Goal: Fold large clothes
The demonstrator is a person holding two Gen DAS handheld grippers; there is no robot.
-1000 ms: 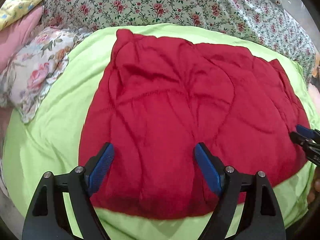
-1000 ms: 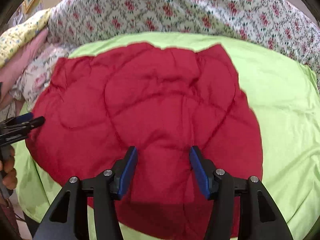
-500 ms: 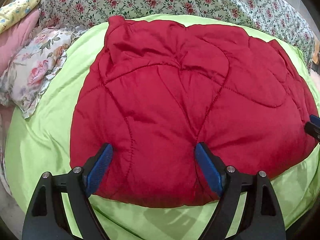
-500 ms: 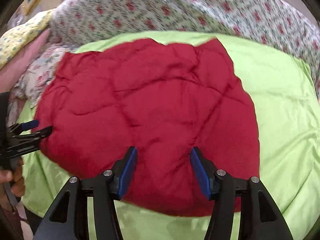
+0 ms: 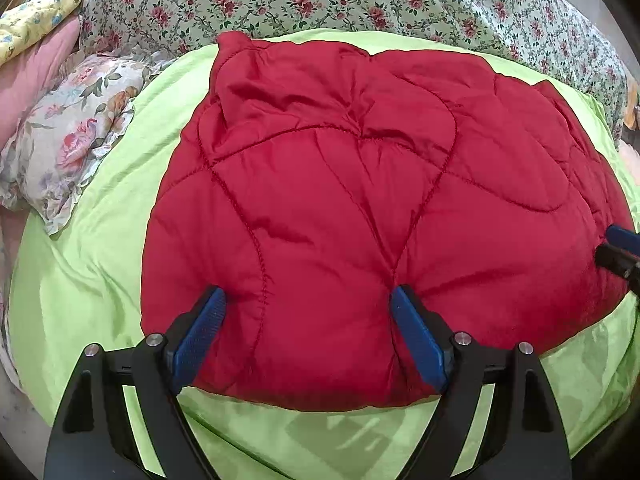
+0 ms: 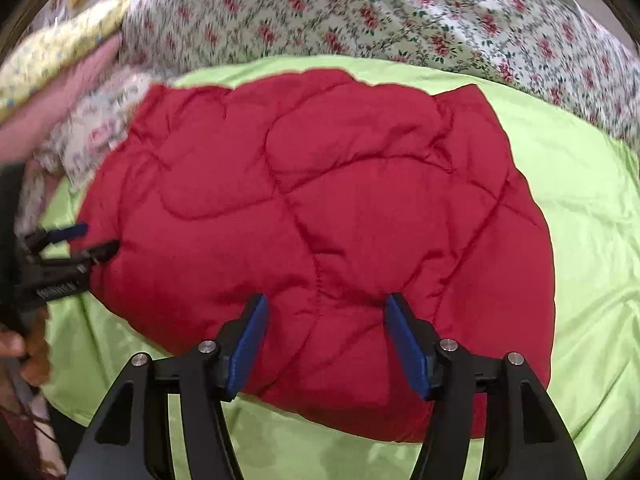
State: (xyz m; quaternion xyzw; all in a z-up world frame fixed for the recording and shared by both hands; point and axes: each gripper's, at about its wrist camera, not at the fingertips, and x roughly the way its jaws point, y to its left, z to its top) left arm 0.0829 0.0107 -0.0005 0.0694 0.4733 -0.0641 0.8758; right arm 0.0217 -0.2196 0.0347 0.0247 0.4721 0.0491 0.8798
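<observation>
1. a red quilted garment (image 5: 360, 216) lies folded into a puffy, rounded bundle on a lime green sheet (image 5: 100, 248) that covers the bed; it sits near the middle of the sheet, with green showing all round it.
2. the left claw (image 5: 308, 332) hangs over the near edge of the red bundle, at its left part. its blue pads (image 5: 200, 332) stand wide apart, released, with the red fabric lying between and below them; no pad presses the cloth.
3. the right claw (image 6: 324, 340) hangs over the near edge of the same bundle, further to the right. its jaws have just been opening; the red fabric is between its blue pads (image 6: 408, 348), and they do not pinch it, so it too is released.
4. each claw shows in the other's view: the right one at the right rim of the left wrist view, just beside the bundle's right edge, and the left one at the left rim of the right wrist view, by the bundle's left edge, with a person's hand (image 6: 24, 352) on its handle.
5. stitched seams cross the top of the bundle in curved lines, and its far edge is creased and a little raised at the far left corner.
6. beyond the green sheet lies a floral bedspread (image 5: 360, 4) with red roses on pale green. at the left are a flowered pillow (image 5: 68, 140), a pink cloth (image 5: 32, 68) and a yellow patterned cloth (image 5: 36, 20).
7. the right wrist view is somewhat blurred.
</observation>
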